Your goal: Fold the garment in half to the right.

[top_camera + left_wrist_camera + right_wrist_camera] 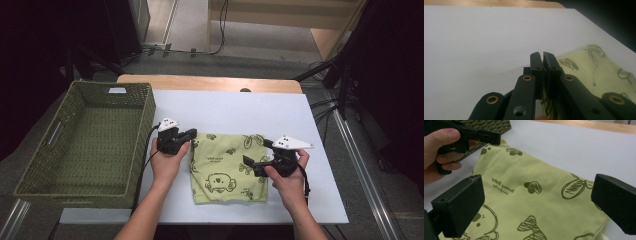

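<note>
fingers (461,205) of the right gripper (261,159) stand spread above the folded green cloth (227,167) mid-worktop (280,110); left gripper (186,137), pressed together, pinches its far-left corner, basket (85,145) farther left.

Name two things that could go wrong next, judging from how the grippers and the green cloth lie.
The left gripper is shut at the green cloth's corner; lifting alone could undo the fold. The right gripper stands open above the cloth, holding nothing, so that side may drag across the white board towards the basket.
</note>
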Demonstrator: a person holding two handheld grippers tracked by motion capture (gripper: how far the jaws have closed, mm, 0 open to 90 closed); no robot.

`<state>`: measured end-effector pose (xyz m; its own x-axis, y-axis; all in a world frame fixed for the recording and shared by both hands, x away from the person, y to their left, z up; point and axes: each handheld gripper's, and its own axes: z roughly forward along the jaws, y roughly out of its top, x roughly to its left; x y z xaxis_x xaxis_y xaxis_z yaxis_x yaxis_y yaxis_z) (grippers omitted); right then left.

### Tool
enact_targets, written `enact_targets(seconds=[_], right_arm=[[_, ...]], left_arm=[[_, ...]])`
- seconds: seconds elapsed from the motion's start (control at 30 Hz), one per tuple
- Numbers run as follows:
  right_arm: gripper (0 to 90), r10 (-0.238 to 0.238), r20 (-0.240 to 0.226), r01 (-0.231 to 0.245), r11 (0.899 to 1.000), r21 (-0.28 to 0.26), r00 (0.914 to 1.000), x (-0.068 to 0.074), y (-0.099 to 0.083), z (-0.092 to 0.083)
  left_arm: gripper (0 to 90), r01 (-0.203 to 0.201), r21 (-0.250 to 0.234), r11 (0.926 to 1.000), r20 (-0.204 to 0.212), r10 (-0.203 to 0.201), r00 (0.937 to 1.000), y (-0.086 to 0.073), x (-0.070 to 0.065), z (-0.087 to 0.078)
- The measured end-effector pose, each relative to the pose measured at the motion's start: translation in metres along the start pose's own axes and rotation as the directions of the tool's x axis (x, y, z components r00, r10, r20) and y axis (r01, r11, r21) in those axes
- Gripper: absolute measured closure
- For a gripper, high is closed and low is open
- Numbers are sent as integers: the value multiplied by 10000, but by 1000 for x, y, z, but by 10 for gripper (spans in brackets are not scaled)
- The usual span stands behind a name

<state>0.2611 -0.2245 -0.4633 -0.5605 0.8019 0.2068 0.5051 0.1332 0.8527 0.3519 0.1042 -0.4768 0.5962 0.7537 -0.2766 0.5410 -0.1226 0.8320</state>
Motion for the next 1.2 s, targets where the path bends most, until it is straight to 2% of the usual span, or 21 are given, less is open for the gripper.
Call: enact_targets(seconds=[0.07,0.23,0.43,0.53,0.6,0.73,0.83,0.93,1.2], right_arm=[[0,-127,-323,123,9999,-108,9994,8,-1,0],[0,-402,-756,388,9990,-207,9963,30,-5,0],[0,-800,-1173,790,9968,-135,9899,59,-13,5],[0,-812,-1367,805,9967,-109,9873,70,-16,8],[41,-868,-1499,858,9962,-135,9849,79,-20,10],[47,-989,-1776,1007,9949,14,9791,95,-25,15],[115,-1130,-1960,1172,9931,99,9741,106,-28,20],[146,-1172,-2109,1262,9916,296,9704,117,-33,28],[280,-1373,-1916,1579,9827,970,9718,139,-51,49]], left_arm=[[867,-12,-3,10000,14,12,10000,0,0,0],[867,-34,-10,10000,50,34,10000,1,-1,-1],[867,-58,-43,10000,52,58,10000,2,-2,-2],[866,-66,-44,10000,52,67,10000,3,-2,-2],[867,-52,-45,10000,44,52,10000,3,-2,-2],[867,-30,-48,10000,13,30,10000,3,-1,-2],[867,-19,-42,10000,4,19,10000,2,-1,-1],[866,-18,-27,10000,0,18,10000,2,0,-1],[867,18,-30,10000,-56,-18,10000,2,0,0]])
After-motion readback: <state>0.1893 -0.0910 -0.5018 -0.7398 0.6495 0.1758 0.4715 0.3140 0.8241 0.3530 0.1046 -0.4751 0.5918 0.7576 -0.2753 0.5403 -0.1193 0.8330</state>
